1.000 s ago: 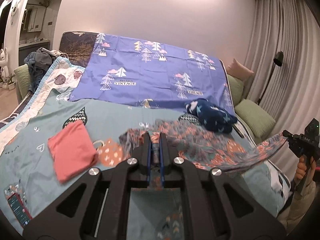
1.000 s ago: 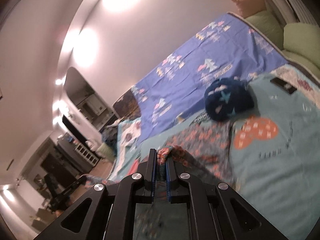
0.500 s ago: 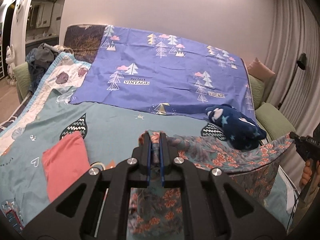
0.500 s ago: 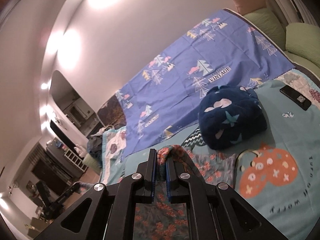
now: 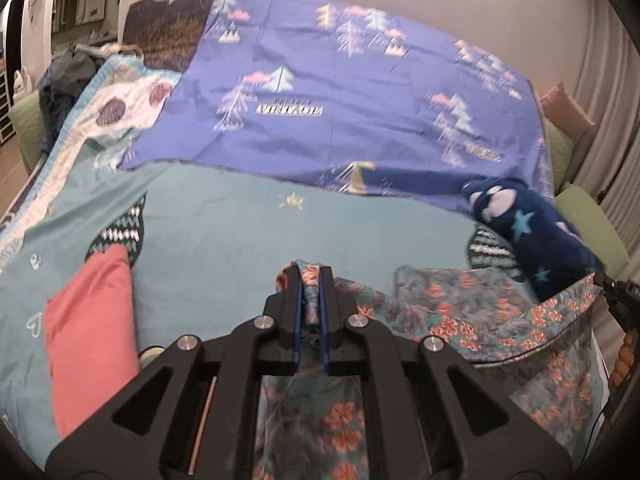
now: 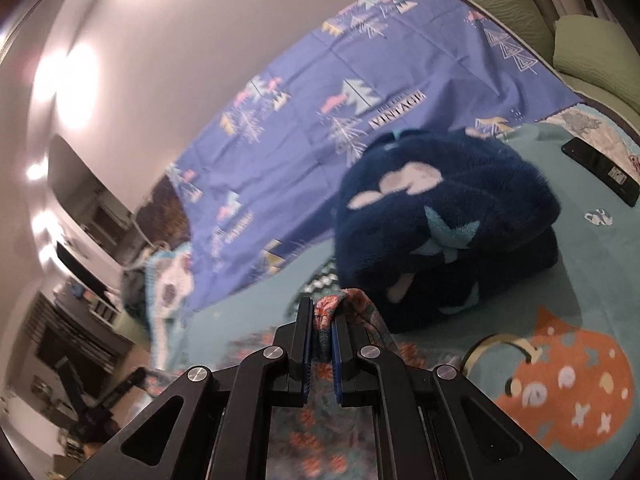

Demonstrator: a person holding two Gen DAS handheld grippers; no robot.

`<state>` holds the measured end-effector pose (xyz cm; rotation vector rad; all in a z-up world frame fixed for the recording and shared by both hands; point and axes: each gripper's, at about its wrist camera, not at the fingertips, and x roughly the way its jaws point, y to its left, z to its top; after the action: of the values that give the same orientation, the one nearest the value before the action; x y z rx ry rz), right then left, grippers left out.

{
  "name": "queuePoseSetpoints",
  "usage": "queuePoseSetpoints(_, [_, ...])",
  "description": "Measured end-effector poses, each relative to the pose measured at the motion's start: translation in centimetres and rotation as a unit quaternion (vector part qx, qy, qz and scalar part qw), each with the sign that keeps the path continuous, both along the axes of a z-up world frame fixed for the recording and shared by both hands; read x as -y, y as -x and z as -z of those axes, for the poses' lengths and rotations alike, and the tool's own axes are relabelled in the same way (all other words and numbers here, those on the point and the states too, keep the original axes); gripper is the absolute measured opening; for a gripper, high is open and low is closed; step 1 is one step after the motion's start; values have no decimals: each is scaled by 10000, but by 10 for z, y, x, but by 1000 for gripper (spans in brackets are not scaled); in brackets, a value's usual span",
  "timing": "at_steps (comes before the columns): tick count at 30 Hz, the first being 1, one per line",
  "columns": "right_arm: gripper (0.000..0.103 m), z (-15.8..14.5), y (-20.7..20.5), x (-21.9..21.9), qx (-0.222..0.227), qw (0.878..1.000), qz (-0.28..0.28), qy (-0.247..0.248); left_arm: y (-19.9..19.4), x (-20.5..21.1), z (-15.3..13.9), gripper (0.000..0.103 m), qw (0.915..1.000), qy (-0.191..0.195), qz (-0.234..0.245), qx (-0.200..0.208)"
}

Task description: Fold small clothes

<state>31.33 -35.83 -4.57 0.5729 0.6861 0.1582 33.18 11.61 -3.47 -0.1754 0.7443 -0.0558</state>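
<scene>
Two grips | left hand-held gripper (image 5: 311, 280) and right hand-held gripper (image 6: 321, 312) each pinched a corner of the floral garment (image 5: 472, 312) | cloth over bed (image 5: 240, 232) | advice: keep edge taut, lay flat, clear of blue fleece (image 6: 440, 224)

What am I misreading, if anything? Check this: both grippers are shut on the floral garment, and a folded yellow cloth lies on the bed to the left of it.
The colour is wrong. In the left wrist view the folded cloth is salmon pink, not yellow. The rest stands: the left gripper and right gripper are both shut on the floral garment, and the cloth lies left of it on the bed.
</scene>
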Motion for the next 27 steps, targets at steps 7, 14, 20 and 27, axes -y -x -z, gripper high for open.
queuePoseSetpoints(7, [7,31,-19,-7,-121,9982,87,579,-18,-15,31,8,9988,130,-383,-271])
queuePoseSetpoints(14, [11,25,-37,-28,-25,9933,-130,1149,-32,-34,32,8,9966,70,-784,-225])
queuePoseSetpoints(20, [45,21,-25,-35,-531,9867,-296,1510,-8,-28,28,11,9990,-82,-376,-218])
queuePoseSetpoints(27, [58,8,90,-25,-650,9844,-371,1591,110,-37,21,56,9988,52,420,-235])
